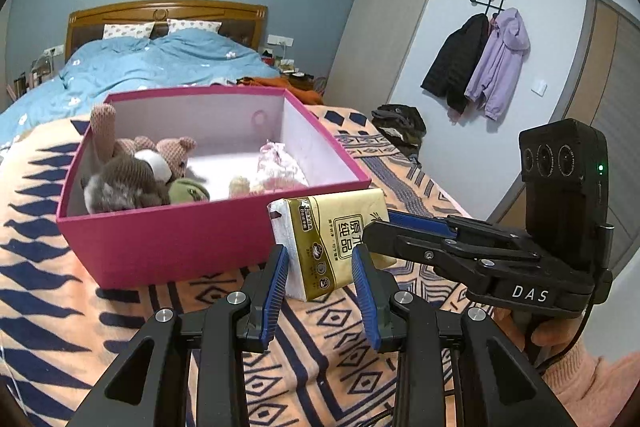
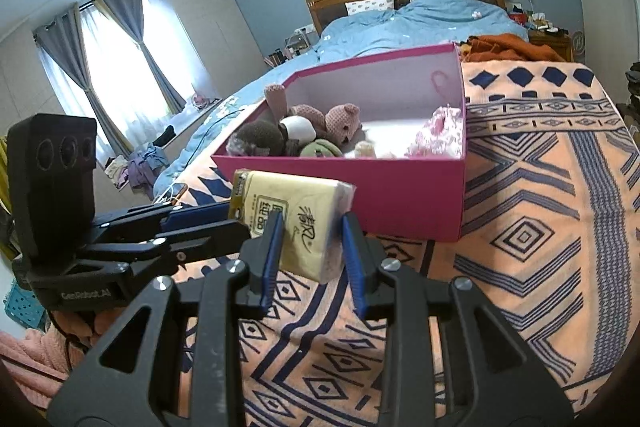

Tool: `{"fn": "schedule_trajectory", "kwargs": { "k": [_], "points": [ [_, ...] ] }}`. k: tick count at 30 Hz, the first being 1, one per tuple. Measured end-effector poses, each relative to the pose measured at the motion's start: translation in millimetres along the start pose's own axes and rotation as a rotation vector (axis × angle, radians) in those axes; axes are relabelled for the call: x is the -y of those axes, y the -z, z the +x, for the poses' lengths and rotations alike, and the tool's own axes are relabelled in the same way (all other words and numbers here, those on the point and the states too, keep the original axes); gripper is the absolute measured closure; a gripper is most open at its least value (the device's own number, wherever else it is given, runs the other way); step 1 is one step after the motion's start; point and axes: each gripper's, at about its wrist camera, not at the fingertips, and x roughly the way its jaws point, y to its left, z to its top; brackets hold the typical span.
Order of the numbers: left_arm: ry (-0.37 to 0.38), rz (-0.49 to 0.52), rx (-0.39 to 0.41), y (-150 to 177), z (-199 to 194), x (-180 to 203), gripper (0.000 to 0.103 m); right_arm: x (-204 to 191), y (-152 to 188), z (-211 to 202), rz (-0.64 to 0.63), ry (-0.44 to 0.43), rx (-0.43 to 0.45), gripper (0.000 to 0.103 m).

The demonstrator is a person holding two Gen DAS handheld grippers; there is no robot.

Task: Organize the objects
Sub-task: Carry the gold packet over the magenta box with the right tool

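1. Holding one pack of tissues [image 1: 332, 247] between them, both grippers share the load: the left gripper [image 1: 320, 279] has its blue fingers [image 1: 276, 279] narrowed onto one end, and the right gripper [image 2: 310, 247] pinches the other end the same way, reaching in from the opposite side.

2. Two grips make sense for a soft, squashy pack, I'd say; clamped at one end only, it would likely sag or twist.

3. The pack hangs clear of the patterned blanket [image 2: 540, 235], tilted slightly, just in front of the near wall of the pink box [image 1: 168, 247]. It is not yet over the rim.

4. The box sits on the blanket near the foot end of the bed, its long side towards the grippers. Inside, the plush toys [image 1: 136, 171] crowd one end and a pink-and-white bundle [image 1: 276, 167] lies against the other end wall, with bare floor between them.

5. That open middle looks like the natural spot for the tissues, so I judge the pack is being carried up to clear the wall.

6. The risk: catching the box's rim, or one grip slipping on the slick wrapper.
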Motion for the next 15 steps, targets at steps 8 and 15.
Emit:
{"fn": "schedule_trajectory", "kwargs": {
  "k": [8, 15],
  "points": [
    [-0.021, 0.016, 0.028, -17, -1, 0, 0.071, -3, -17, -3, -0.020, 0.010, 0.032, 0.070],
    [-0.031, 0.007, 0.038, -29, 4, -4, 0.071, -2, -32, 1, -0.031, 0.014, 0.047, 0.070]
  ]
}}
